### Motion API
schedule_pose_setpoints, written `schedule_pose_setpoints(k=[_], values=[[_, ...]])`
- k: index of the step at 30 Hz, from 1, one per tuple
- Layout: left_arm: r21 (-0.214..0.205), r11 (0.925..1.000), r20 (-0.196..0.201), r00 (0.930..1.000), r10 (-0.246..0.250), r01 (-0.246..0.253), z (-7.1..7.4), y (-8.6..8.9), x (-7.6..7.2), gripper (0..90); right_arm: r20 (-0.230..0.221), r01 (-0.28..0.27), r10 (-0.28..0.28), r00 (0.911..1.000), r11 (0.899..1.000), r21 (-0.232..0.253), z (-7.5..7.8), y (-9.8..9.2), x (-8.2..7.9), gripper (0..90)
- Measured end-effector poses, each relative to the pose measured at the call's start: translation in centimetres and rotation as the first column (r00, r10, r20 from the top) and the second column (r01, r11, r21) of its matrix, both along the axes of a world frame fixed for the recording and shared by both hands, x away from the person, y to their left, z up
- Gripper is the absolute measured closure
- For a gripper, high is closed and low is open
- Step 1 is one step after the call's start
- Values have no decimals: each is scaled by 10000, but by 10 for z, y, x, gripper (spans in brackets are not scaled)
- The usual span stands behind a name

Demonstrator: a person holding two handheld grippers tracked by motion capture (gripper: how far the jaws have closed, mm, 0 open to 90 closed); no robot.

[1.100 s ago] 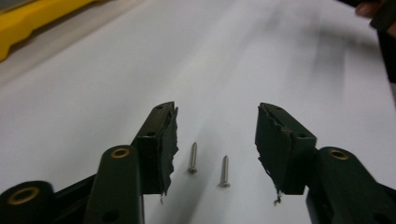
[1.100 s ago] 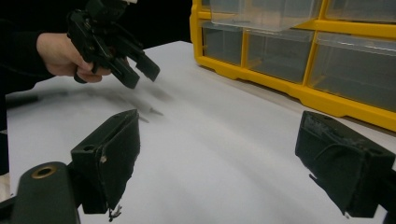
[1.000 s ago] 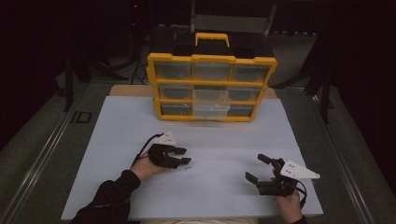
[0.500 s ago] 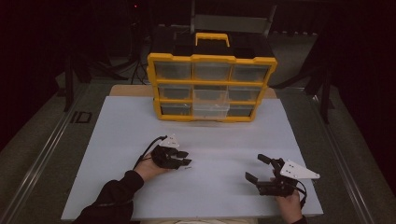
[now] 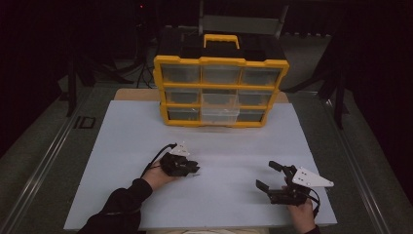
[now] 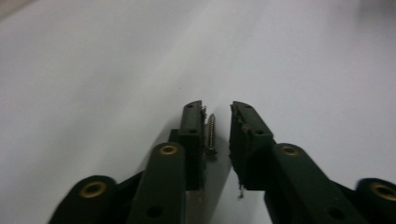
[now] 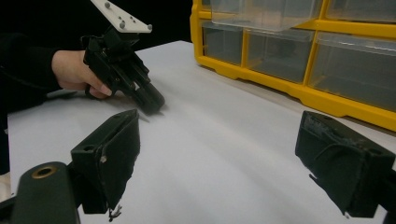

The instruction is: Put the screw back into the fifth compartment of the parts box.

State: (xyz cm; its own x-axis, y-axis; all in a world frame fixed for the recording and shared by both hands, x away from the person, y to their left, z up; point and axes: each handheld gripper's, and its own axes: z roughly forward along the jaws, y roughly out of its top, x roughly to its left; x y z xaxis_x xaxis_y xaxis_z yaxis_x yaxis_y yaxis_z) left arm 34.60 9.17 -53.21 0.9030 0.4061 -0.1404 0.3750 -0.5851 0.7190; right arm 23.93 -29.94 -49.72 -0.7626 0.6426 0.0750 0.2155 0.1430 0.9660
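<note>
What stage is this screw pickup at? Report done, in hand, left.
Done: one middle drawer of the yellow organizer stands pulled out. In hand: the left gripper straddles the screw on the white sheet, jaws not yet closed on it. Left, probably: clamp, lift, carry it to that drawer. The right gripper sits open.

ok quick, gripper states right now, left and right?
Left gripper: open, jaws narrowly apart, a screw on the white table between them, lying against one jaw, not clamped.
Right gripper: open wide, holding nothing.
</note>
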Motion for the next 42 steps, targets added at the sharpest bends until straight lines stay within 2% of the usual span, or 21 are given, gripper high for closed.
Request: schedule_pose_setpoints(k=[3,6,12,17,29,30,33,34,39,42], values=[[230,9997,228,9997,60,-65,1,-2,-2,839,-9,8,-8,10000,10000,-14,0,0,0,140],[251,9997,219,9997,52,-58,1,-2,-2,878,2,10,-10,10000,10000,-12,0,0,0,140],[194,9998,84,10000,21,-22,2,0,-1,881,9,7,-7,10000,10000,-6,0,0,0,140],[-2,9999,104,9999,101,-101,11,5,-2,881,0,5,-5,10000,10000,-8,0,0,0,140],[-503,9986,616,9979,194,-163,56,16,-3,882,-32,11,-11,10000,10000,11,0,0,1,140],[-503,9986,616,9979,194,-163,56,16,-3,882,-32,11,-11,10000,10000,11,0,0,1,140],[-654,9979,753,9971,75,-25,71,18,-2,881,-47,-1,1,10000,10000,4,-1,0,1,140],[-654,9979,753,9971,75,-25,71,18,-2,881,-49,0,0,10000,10000,8,-1,0,1,140],[-791,9969,1098,9940,34,53,97,19,1,882,-57,14,-14,10000,10000,10,-1,0,1,140],[-1026,9947,1174,9930,91,30,110,21,5,881,-66,10,-10,10000,10000,8,-1,0,1,140]])
